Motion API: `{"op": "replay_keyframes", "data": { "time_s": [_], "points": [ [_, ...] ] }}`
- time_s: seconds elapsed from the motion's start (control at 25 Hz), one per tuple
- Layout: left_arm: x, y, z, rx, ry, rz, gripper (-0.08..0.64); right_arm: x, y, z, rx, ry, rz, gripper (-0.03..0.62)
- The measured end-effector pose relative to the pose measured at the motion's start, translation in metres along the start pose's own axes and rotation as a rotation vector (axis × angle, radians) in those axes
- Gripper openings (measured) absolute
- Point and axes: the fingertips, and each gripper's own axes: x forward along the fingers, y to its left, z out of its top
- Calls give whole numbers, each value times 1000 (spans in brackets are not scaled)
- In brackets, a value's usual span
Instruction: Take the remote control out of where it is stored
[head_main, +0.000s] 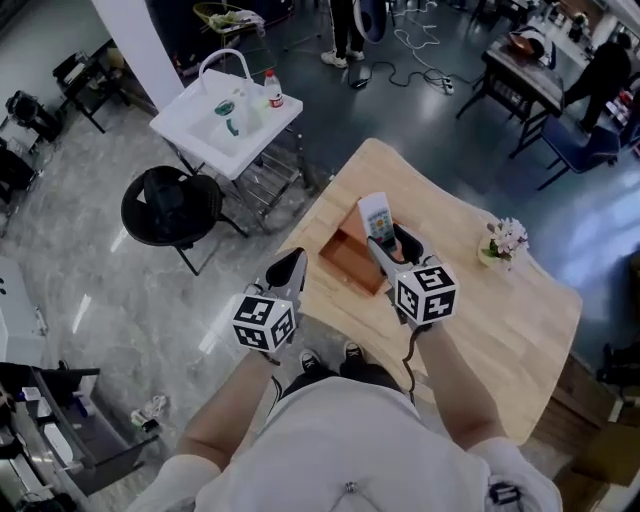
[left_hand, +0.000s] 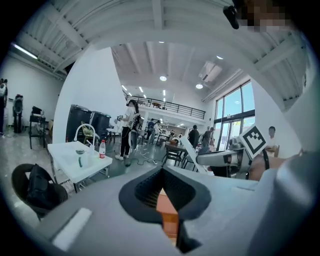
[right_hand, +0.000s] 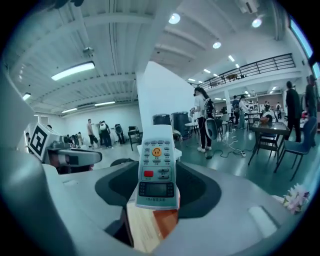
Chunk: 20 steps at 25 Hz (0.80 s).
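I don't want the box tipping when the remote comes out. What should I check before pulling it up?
1. Right gripper closed on remote control: ok, jaws at its side edges.
2. Left gripper clamps wooden box: ok.
3. Remote's lower end free of the box: cannot tell.
4. Space above the remote: ok, nothing overhead.
5. Flower pot out of the way: ok, well off to the right on the table.

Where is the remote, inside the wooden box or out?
Out, it seems: right hand-held gripper holds the remote upright, bottom edge showing above the box.
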Motion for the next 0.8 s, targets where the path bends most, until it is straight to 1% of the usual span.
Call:
{"op": "replay_keyframes", "data": {
  "time_s": [0.16, 0.32, 0.44, 0.8],
  "points": [
    [4, -14, 43, 51, -76, -24, 0, -33, -1, 35, 50, -139, -12, 264],
    [3, -26, 72, 105, -128, -35, 0, -55, -2, 59, 68, -226, -22, 264],
    [3, -29, 77, 122, -140, -31, 0, -63, -1, 69, 64, -256, -19, 264],
    [1, -24, 83, 128, -146, -9, 0, -68, 6, 83, 47, -294, -8, 264]
  ]
}}
